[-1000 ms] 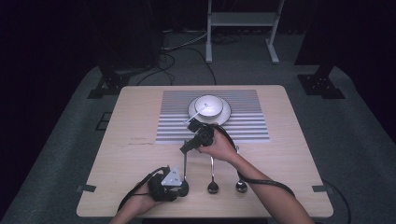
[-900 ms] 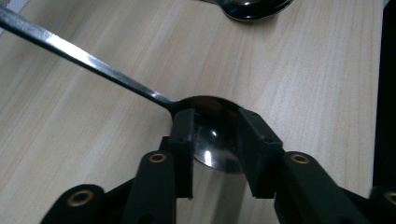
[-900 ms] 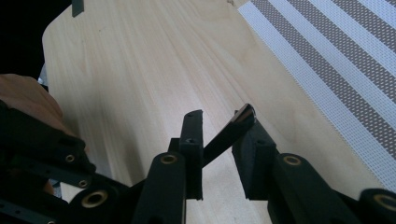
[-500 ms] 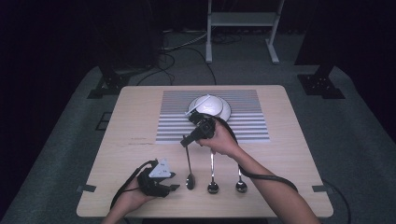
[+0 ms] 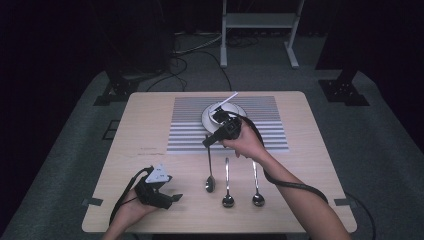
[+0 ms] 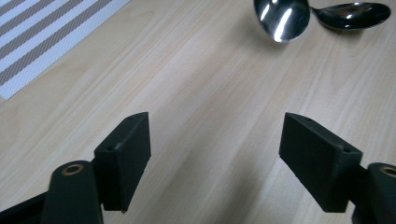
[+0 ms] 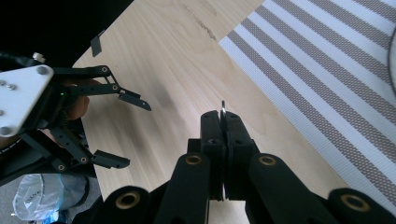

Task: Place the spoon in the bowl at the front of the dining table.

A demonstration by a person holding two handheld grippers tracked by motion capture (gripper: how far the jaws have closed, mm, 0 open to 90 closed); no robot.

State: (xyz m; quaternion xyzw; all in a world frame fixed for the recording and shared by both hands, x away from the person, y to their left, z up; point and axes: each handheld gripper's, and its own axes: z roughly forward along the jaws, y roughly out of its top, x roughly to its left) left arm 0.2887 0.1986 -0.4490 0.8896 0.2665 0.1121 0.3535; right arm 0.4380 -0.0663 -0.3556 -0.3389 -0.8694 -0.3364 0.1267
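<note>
Through the right gripper (image 7: 223,116): pinched fully shut on the thin handle tip of a spoon (image 5: 210,183), metal end poking out just past the pads, rest of the spoon trailing down behind the jaws. Through the left gripper (image 6: 215,140): spread wide, having just been opening, nothing between the jaws, bare table (image 6: 196,79) beneath, that spoon's bowl ahead and slightly right.
</note>
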